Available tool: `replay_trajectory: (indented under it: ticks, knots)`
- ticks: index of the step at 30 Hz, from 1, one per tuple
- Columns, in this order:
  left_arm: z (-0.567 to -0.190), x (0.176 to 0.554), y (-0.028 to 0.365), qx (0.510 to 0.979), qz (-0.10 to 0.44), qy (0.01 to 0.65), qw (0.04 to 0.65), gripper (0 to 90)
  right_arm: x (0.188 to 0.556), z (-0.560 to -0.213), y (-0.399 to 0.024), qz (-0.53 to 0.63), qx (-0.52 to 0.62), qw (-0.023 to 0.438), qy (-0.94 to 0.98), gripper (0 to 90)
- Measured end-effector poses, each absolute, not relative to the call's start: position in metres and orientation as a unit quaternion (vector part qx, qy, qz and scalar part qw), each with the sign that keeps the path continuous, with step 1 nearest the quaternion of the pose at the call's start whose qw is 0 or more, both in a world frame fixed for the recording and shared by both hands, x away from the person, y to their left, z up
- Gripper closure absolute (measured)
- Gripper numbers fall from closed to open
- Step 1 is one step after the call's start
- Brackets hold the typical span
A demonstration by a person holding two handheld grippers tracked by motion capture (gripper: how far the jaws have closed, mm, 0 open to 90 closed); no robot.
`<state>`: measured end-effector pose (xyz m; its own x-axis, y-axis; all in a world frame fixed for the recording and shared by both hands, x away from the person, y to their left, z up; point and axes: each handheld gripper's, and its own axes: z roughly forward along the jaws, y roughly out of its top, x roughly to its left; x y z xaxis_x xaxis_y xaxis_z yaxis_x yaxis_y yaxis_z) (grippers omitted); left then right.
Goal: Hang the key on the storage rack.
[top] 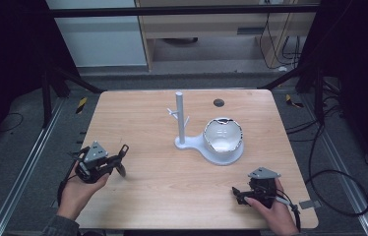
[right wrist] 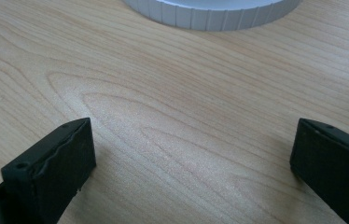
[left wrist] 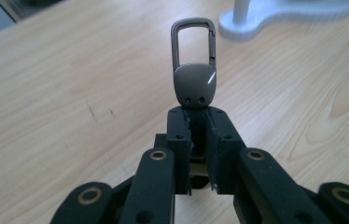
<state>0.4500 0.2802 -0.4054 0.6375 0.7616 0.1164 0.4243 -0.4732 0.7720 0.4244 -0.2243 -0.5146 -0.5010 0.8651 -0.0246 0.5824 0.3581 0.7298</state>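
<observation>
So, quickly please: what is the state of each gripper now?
Left gripper: closed, fingers holding a grey metal carabiner clip by its lower end.
Right gripper: open, nothing between its fingers, over the wooden table.

Dark grey carabiner clip, white stand

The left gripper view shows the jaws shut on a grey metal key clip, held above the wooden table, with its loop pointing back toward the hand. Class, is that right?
Not quite. In the left gripper view the left gripper is shut on the clip above the table, but the loop points away from the hand, toward the white stand.
</observation>
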Motion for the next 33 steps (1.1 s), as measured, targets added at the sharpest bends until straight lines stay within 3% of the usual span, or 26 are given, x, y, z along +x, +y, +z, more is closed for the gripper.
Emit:
replay_trajectory:
  ticks: [8, 33]
  knots:
    - [-0.396, 0.450, 0.271, 0.802, 0.240, 0.359, 0.413, 80.3, 0.424, -0.515, -0.224, 0.339, 0.454, 0.208, 0.797, 0.4]
    - [-0.391, 0.459, 0.236, 0.799, 0.236, 0.343, 0.434, 80.3, 0.424, -0.515, -0.224, 0.339, 0.455, 0.209, 0.797, 0.4]
